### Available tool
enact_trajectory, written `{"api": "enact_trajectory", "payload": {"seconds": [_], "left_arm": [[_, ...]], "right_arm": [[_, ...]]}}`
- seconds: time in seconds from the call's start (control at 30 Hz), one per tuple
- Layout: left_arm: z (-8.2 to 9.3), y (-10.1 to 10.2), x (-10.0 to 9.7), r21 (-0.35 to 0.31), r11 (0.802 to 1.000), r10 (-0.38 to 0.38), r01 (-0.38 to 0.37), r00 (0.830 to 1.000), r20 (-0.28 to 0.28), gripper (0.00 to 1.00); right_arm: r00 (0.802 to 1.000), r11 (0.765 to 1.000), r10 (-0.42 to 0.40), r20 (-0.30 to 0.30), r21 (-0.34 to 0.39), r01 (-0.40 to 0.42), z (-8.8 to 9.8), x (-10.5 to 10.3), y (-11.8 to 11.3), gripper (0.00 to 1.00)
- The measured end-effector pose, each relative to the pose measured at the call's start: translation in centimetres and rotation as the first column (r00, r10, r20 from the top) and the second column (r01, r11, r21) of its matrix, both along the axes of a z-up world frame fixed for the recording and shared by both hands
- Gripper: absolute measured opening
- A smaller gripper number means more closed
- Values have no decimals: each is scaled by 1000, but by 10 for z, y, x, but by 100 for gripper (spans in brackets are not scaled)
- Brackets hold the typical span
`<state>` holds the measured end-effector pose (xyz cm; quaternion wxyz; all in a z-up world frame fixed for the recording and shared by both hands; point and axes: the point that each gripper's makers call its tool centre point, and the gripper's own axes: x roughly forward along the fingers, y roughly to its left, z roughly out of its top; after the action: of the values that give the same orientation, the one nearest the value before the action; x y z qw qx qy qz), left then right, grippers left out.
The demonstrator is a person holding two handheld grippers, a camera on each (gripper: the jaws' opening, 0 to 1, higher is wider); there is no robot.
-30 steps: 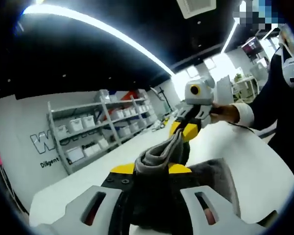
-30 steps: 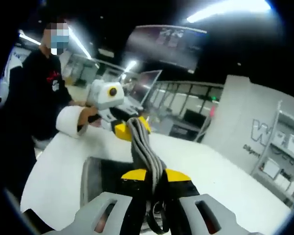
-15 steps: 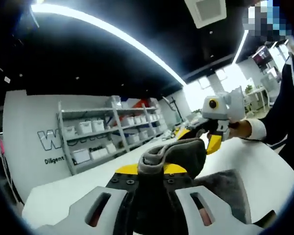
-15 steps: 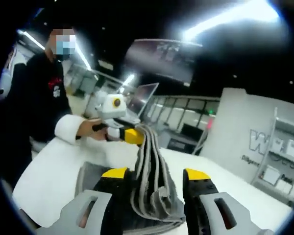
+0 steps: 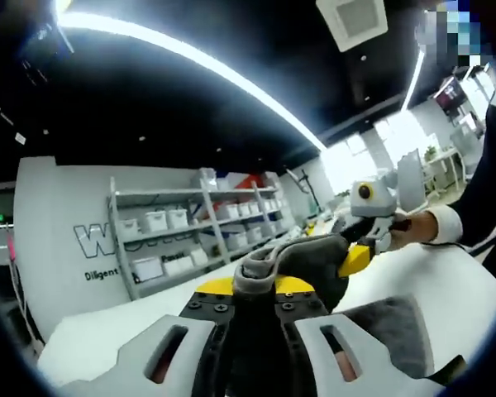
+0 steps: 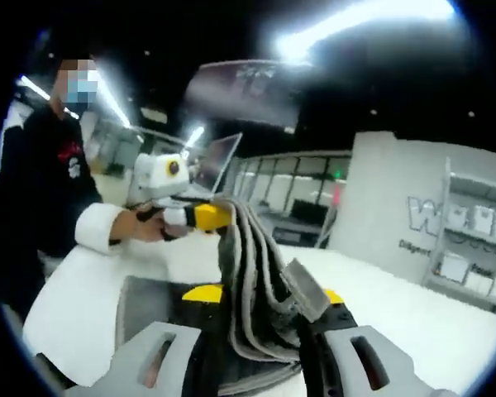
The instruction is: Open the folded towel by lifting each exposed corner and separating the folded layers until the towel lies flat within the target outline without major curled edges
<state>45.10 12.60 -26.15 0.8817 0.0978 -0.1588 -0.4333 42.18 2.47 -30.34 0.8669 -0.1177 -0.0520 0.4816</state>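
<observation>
Left gripper [image 5: 255,291], right gripper [image 6: 260,302] pinch ribbed grey towel [image 6: 252,256], bunched folds.

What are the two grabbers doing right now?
Left gripper: shut on the towel.
Right gripper: shut on the towel too.

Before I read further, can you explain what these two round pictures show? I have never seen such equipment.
A person holds two hand tools, each ending in a claw with a camera on it. Each picture looks forward along one claw. In the left gripper view, the left claw grips a grey towel, and the right claw pinches it further off. The right gripper view shows the right claw from behind, the towel stretched to the left claw. Part of the towel lies on the white table.
</observation>
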Motion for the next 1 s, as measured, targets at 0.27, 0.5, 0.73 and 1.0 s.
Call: {"api": "enact_trajectory", "payload": {"seconds": [0.27,0.5,0.73,1.0], "left_arm": [[1,4,5,-24,999,25,-25,1000,0,12],[2,6,12,-7,999,53,-53,998,21,12],[2,3,29,-39,997,70,-70,998,-4,12],[-6,11,53,-10,993,114,-114,993,-21,12]], "right_arm": [[1000,996,-3,-22,94,5,13,15,1,9],[1000,993,-9,-12,117,10,18,24,3,9],[997,983,-65,-45,169,71,24,49,0,9],[992,975,-113,-56,186,122,22,76,7,9]]}}
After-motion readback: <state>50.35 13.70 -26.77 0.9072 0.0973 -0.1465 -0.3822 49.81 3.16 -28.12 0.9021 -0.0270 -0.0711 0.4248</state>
